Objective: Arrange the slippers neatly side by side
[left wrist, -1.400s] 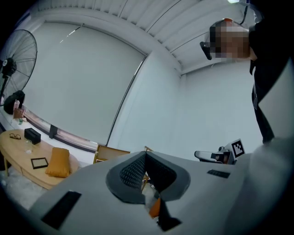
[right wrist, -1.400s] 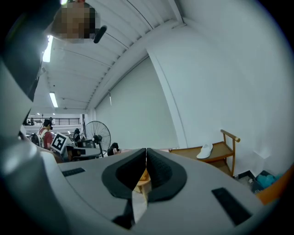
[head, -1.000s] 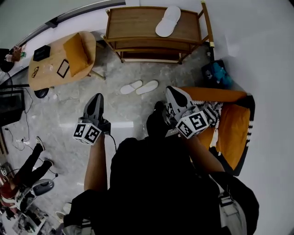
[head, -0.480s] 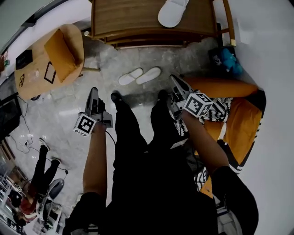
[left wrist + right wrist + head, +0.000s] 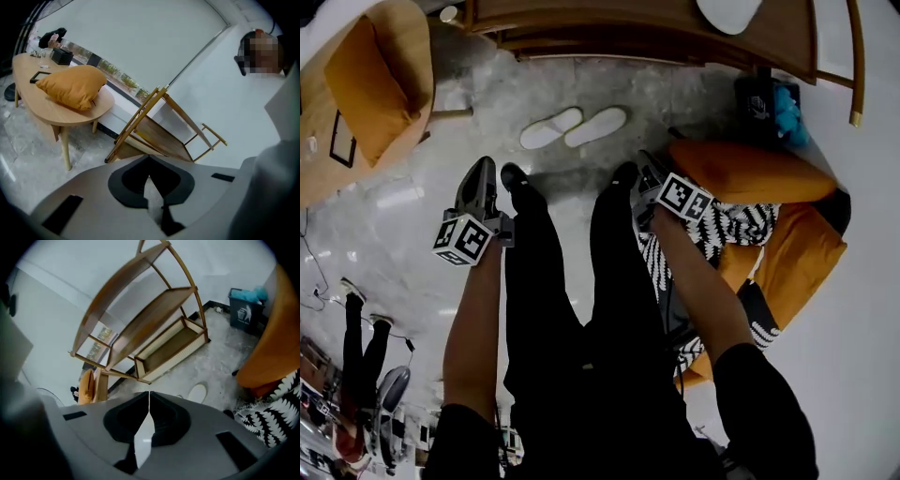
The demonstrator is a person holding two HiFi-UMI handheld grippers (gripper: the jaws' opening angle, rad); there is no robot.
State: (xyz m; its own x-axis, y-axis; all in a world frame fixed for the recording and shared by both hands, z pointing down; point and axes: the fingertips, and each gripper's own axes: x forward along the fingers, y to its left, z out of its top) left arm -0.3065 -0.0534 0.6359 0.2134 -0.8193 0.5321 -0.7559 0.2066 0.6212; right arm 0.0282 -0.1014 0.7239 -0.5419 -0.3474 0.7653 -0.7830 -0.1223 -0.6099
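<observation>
Two white slippers (image 5: 550, 128) (image 5: 595, 126) lie side by side on the grey stone floor, toes pointing up-right, ahead of the person's black shoes. A third white slipper (image 5: 729, 11) rests on top of the wooden shelf (image 5: 628, 33). My left gripper (image 5: 480, 171) hangs over the floor to the lower left of the pair, shut and empty. My right gripper (image 5: 645, 164) is to the lower right of the pair, also shut with nothing in it. In the right gripper view one slipper (image 5: 198, 392) shows just beyond the closed jaws (image 5: 149, 393). The left gripper (image 5: 149, 157) faces the shelf (image 5: 159, 133).
A low wooden table (image 5: 398, 56) with an orange pillow (image 5: 361, 80) stands at the left. An orange beanbag (image 5: 741, 173) with a black-and-white cloth (image 5: 727, 225) and a dark bin (image 5: 766, 108) fill the right. Another person (image 5: 361, 342) stands lower left.
The head view has shifted forward toward the shelf, so the slippers and shelf sit higher and nearer. Both grippers moved forward with the person and stayed shut.
</observation>
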